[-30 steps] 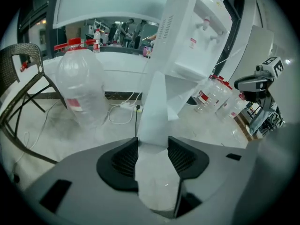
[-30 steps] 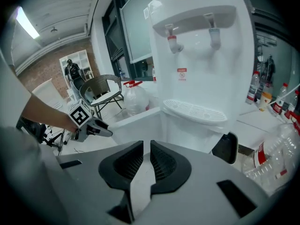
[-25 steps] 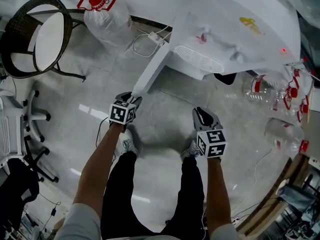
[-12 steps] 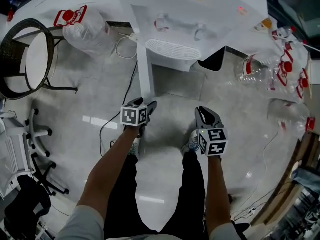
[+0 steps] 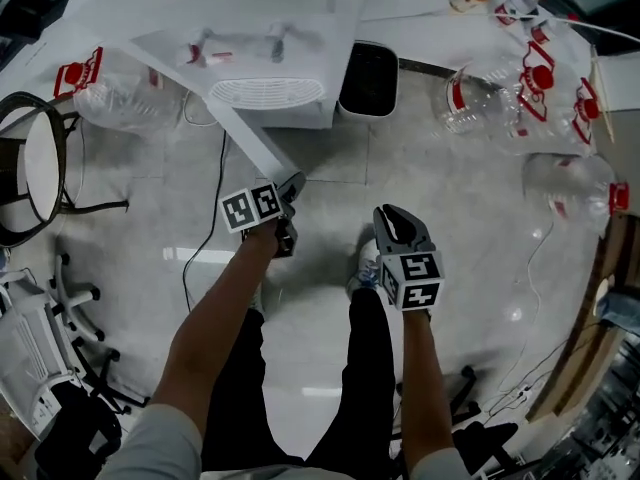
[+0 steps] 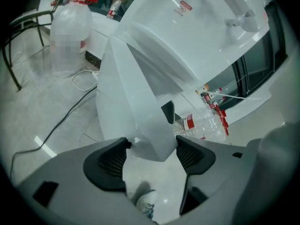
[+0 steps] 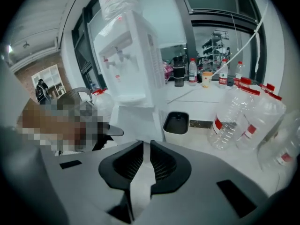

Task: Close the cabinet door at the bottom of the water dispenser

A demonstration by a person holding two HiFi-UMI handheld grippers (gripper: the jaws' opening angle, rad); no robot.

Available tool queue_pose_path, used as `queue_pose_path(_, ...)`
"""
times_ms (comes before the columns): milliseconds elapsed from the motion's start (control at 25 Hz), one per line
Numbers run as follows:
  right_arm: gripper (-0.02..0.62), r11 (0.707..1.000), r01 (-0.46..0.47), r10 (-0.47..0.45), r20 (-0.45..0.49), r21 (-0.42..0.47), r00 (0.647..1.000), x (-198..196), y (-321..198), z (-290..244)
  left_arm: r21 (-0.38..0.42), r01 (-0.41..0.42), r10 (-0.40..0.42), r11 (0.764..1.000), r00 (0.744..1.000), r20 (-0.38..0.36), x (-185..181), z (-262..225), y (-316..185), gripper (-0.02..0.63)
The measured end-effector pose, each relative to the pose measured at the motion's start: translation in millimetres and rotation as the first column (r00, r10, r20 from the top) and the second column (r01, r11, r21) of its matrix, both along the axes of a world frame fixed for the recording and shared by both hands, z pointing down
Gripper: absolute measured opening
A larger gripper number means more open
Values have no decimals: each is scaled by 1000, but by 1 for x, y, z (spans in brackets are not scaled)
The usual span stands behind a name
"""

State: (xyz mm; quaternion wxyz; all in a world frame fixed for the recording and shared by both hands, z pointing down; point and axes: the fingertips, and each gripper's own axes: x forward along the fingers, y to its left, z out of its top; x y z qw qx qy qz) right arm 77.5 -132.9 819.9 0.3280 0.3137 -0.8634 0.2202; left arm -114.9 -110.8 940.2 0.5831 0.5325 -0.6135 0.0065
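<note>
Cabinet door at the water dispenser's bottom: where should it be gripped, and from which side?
Grip the cabinet door by its free edge, opposite the hinge, from the front. It stands swung wide off the water dispenser; that thin edge likely gives best leverage.

We wear pale grey fabric sleeves (image 5: pixel 150 448), which show at the lower left and bottom right-of-centre of the frame. Plain black trousers (image 5: pixel 372 368) fill the lower middle, and white trainers (image 5: pixel 366 270) sit just below the frame's centre.
</note>
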Motion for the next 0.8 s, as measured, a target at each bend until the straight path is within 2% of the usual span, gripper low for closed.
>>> queue_pose_path(160,72,999,-45,46,11,-9,999,32,-8,8,26,107,-106,994,993,-54,15,-1,-36,334)
queue_pose_path(320,72,998,-59,60,7,-31,998,59,-11,21,62,147,-143,987,987,-70,28,-4,-70,333)
queue_pose_path(560,72,998,-45,47,24,-43,999,75,-30,31,116,96,-97,989,995,2,40,-5,-120,331)
queue_pose_path(800,72,999,-41,42,40,-17,998,87,-61,29,188,16,-41,982,991,125,43,-7,-166,331)
